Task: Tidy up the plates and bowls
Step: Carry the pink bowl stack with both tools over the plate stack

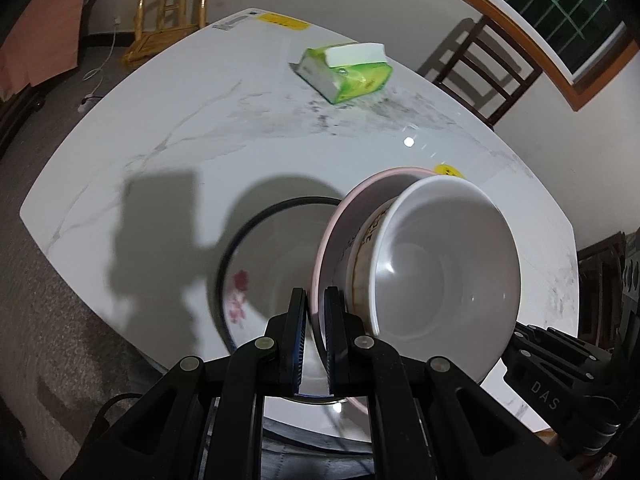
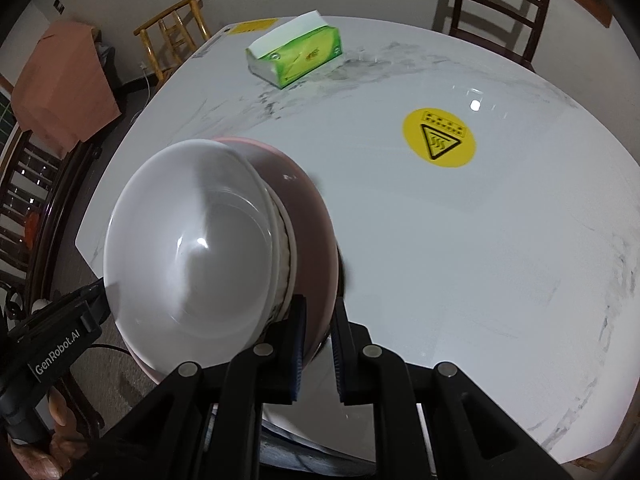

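The left tongs are pinched closed on the rim of a pink bowl, and the right tongs are closed on the opposite rim of the same bowl, so the stack hangs between both hands above the white marble-patterned tabletop. Nested inside the pink bowl is a white bowl with a patterned band on its outer wall; from the right wrist view there may be a second, thinner white rim under it, but blur makes that hard to tell.

In the left wrist view the stack is tilted and sits just right of and partly in front of a white plate with a dark rim and a red flower print, which lies flat on the tabletop near its front edge. Whether the pink bowl touches the plate cannot be told.

Farther back on the tabletop lies a green tissue pack with a white sheet sticking out. A round yellow warning sticker is on the surface to the right of the stack. A bamboo chair and a dark wooden chair stand beyond the tabletop.
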The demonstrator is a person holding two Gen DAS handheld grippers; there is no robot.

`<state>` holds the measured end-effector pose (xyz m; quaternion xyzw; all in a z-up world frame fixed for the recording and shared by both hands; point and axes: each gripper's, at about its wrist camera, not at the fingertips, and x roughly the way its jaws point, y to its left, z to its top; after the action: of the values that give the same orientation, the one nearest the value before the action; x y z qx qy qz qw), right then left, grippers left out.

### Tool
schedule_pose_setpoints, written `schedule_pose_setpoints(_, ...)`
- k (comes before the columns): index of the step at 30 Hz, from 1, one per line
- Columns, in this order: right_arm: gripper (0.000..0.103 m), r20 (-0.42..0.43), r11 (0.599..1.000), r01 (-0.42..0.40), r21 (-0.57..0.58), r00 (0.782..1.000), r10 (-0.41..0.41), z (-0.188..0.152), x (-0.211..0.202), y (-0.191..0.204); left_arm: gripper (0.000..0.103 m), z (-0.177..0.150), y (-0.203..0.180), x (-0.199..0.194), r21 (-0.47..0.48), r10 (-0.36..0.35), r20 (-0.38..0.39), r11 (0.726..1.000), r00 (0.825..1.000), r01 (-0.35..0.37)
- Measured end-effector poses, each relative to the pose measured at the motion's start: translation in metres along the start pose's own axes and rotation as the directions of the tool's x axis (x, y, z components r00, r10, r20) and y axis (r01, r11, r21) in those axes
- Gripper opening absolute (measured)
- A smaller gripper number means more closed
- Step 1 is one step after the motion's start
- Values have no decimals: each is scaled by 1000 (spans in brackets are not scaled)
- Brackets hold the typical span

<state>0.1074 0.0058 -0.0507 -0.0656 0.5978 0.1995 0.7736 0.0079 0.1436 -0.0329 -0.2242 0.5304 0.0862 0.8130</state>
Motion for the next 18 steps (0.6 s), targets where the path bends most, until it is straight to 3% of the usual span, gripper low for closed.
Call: schedule_pose_setpoints(18, 12, -54, 1000, 0, -31, 999, -2, 5, 32, 27, 5, 2, 36, 18, -32, 25, -29, 999, 999, -26)
